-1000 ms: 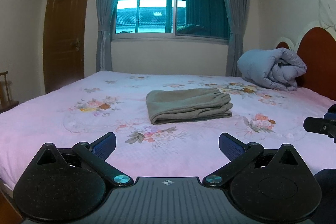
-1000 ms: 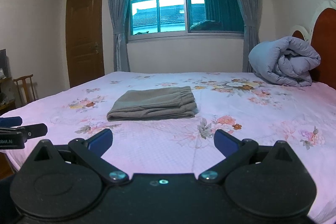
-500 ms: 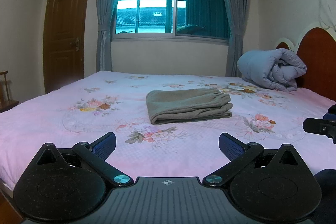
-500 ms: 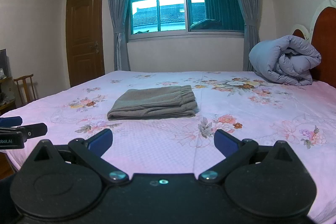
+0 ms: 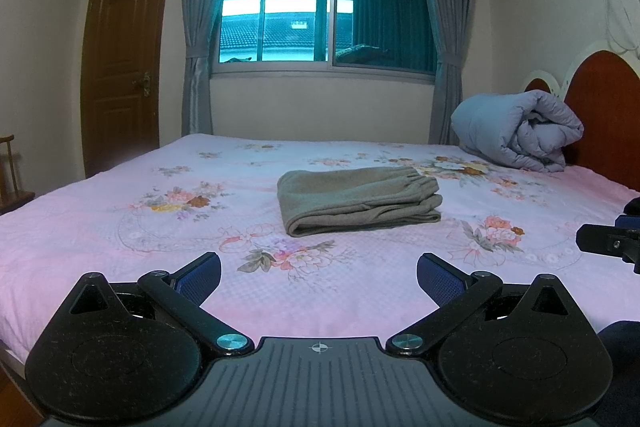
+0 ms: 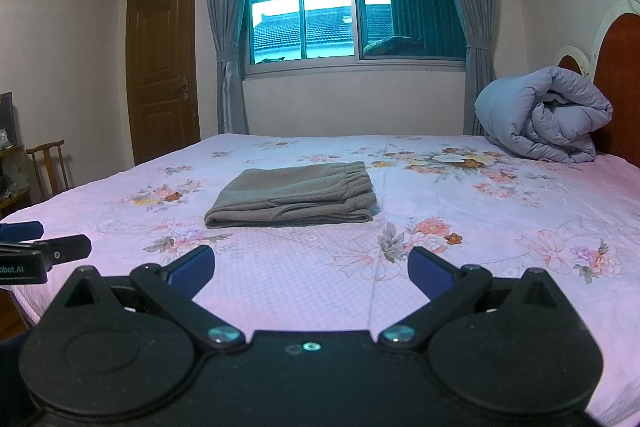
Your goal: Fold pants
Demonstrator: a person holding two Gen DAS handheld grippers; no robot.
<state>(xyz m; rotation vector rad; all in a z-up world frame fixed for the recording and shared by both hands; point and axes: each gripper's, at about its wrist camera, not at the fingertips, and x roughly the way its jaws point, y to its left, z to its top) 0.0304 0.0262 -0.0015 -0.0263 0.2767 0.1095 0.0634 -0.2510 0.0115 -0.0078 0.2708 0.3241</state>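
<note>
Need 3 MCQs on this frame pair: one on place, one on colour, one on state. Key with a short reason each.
1. Where do the pants lie?
A. on the chair
B. around the middle of the bed
C. against the headboard

2. What colour is the rolled duvet?
A. grey-blue
B. red
C. green

3. What state are the pants in?
A. spread flat at full length
B. held in a gripper
C. folded into a compact stack

Key:
1 B: both views show them on the floral sheet, well short of the duvet and the headboard.
2 A: the bundle by the headboard is grey-blue.
3 C: stacked layers show at the near edge, the elastic waistband sits on top, and the left gripper and right gripper are both open and empty, short of the cloth.
</note>
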